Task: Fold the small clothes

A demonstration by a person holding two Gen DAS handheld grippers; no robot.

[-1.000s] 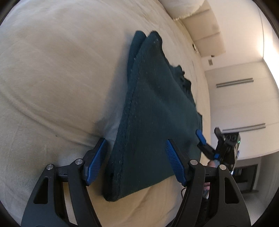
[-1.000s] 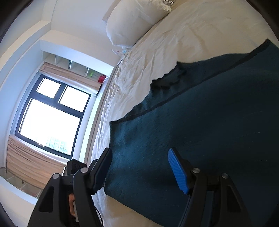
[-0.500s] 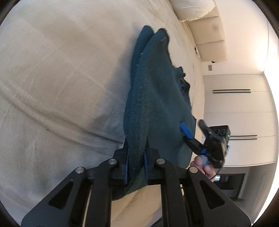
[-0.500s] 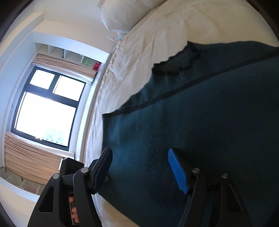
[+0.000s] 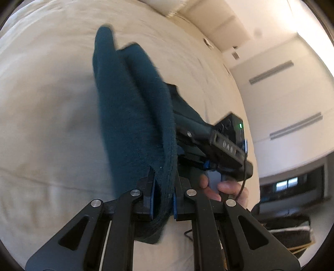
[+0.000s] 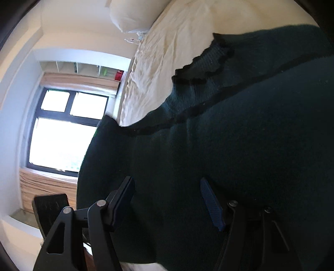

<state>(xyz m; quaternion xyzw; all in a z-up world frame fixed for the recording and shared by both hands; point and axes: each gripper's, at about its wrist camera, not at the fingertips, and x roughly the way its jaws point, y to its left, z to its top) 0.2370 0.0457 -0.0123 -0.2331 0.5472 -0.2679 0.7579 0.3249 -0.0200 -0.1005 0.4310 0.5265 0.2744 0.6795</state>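
A dark teal knitted garment (image 5: 133, 116) lies on a cream bed sheet (image 5: 52, 104), partly lifted. My left gripper (image 5: 163, 187) is shut on the garment's near folded edge and holds it raised. In the right wrist view the same garment (image 6: 240, 146) fills most of the frame, with its ruffled collar (image 6: 200, 68) toward the pillow. My right gripper (image 6: 167, 189) is open, its jaws spread wide against the cloth. The right gripper's body (image 5: 227, 141) shows in the left wrist view just right of the raised fold.
A white pillow (image 6: 133, 14) lies at the head of the bed. A large window (image 6: 62, 133) with a beige blind is at the left. White cupboard doors (image 5: 292, 93) stand beyond the bed's right side.
My left gripper closed on the garment's edge and lifted it up from the bed. My right gripper stayed open and moved closer onto the cloth, beside the left one.
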